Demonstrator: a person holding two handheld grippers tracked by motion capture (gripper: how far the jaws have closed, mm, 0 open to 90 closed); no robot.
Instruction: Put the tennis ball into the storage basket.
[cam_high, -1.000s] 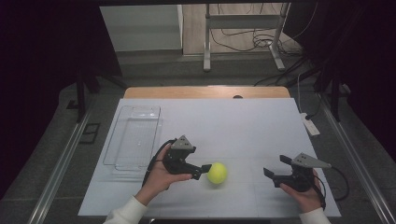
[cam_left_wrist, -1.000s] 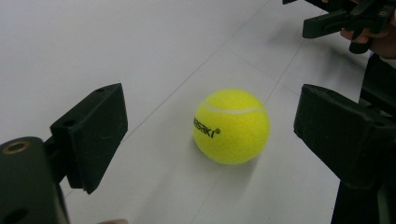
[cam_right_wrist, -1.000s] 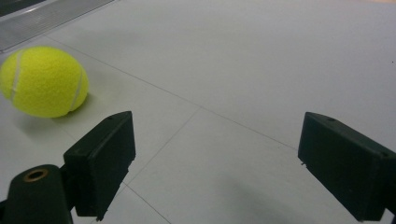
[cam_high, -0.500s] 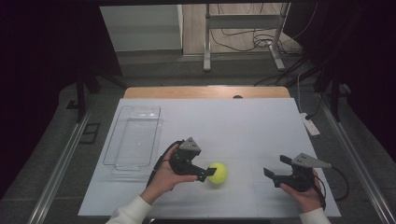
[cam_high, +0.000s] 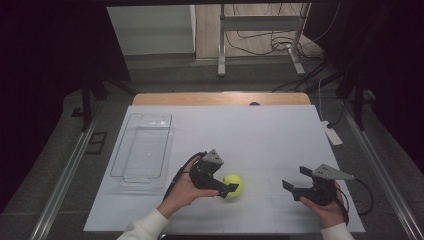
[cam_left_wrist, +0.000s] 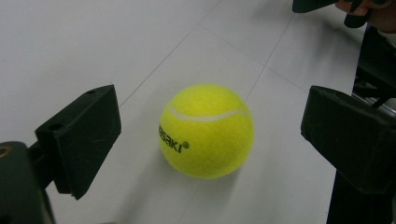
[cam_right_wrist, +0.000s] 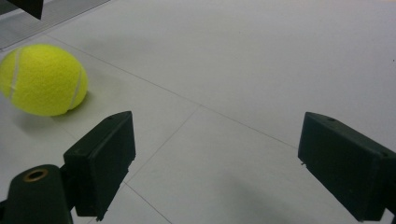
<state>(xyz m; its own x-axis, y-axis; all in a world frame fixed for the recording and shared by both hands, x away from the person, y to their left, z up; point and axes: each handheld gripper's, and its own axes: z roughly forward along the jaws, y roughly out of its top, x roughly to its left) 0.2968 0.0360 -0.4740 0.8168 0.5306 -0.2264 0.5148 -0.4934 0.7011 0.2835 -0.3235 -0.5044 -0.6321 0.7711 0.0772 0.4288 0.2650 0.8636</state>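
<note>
Two grippers sit low over the white worktop (cam_high: 260, 130), both toward its near edge. The left gripper (cam_high: 223, 186) is held in the person's left hand (cam_high: 181, 192) near the middle of that edge, and its jaws are spread wide with a yellow tennis ball (cam_high: 232, 185) lying between them. In the left gripper view the ball (cam_left_wrist: 206, 130) rests on the worktop surface with clear gaps to both jaws, so neither jaw touches it; black lettering shows on its side. The right gripper (cam_high: 298, 181) is held in the right hand (cam_high: 327, 210) toward the near right corner, well apart from the ball, with its jaws also spread and nothing between them. In the right gripper view the ball (cam_right_wrist: 43, 79) lies off to the upper left, beyond the left jaw, on bare worktop crossed by thin seam lines. A clear plastic tray (cam_high: 143, 150) stands along the left edge of the worktop, apart from the left gripper. A small white object (cam_high: 332, 134) lies at the right edge; what it is cannot be told.
</note>
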